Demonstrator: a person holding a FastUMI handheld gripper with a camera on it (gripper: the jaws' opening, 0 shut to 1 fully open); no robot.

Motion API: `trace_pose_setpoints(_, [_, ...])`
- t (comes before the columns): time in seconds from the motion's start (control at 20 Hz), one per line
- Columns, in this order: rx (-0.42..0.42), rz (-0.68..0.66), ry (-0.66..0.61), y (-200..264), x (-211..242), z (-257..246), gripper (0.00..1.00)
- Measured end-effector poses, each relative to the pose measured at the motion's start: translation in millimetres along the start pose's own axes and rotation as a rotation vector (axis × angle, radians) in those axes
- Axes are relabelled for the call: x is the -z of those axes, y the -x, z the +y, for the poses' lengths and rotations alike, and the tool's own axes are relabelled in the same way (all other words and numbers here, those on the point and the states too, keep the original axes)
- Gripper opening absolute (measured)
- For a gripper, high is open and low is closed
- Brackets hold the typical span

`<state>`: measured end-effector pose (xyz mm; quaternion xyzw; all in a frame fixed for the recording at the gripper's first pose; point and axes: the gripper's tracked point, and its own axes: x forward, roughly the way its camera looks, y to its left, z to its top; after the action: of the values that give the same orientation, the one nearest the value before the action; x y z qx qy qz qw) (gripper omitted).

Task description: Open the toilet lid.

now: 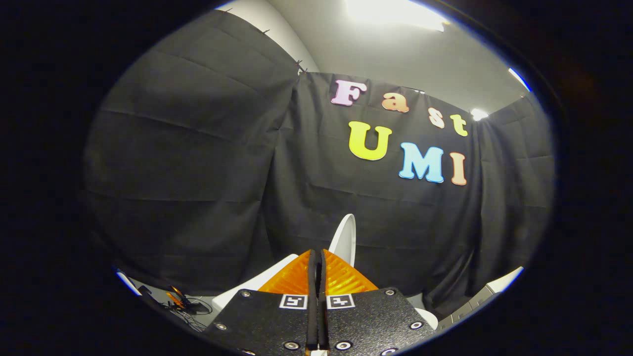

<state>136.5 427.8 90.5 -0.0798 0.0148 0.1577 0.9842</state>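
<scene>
Gripper (317, 254) first: from my remote seat I count two orange fingers (292, 279), pressed together along their whole length with only a thin dark seam between them, and nothing caught in that seam. Each finger sits on a black plate, and each plate carries one small square marker, so two markers side by side.

Just beyond the fingertips stands the toilet lid (345, 238), one white oval seen nearly edge-on, raised upright and leaning slightly. It rises right behind the tips, a little to their right; I cannot tell whether the tips touch it. Below and to the left of the fingers one white slanted part of the toilet body (257, 283) shows, and another white curved bit peeks out at the lower right of the plates.

Behind everything hangs the black cloth wall (198, 173), creased in folds. Over it I see a pale ceiling with one broad light (390, 12). Down at the lower left lies a small orange and black item with thin cables (180, 300) on the floor.
</scene>
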Motion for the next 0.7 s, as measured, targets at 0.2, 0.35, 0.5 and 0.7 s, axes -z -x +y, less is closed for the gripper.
trace_pose_setpoints(0.2, [-0.063, 0.007, -0.011, -7.8, -1.0, 22.0, 0.0])
trace_pose_setpoints(0.35, [-0.104, 0.012, -0.002, -9.8, -0.5, 37.8, 0.01])
trace_pose_setpoints(0.5, [-0.147, 0.031, -0.046, -13.1, 2.9, 45.3, 0.01])
trace_pose_setpoints(0.7, [-0.174, 0.011, -0.034, -6.5, -8.7, 33.7, 0.1])
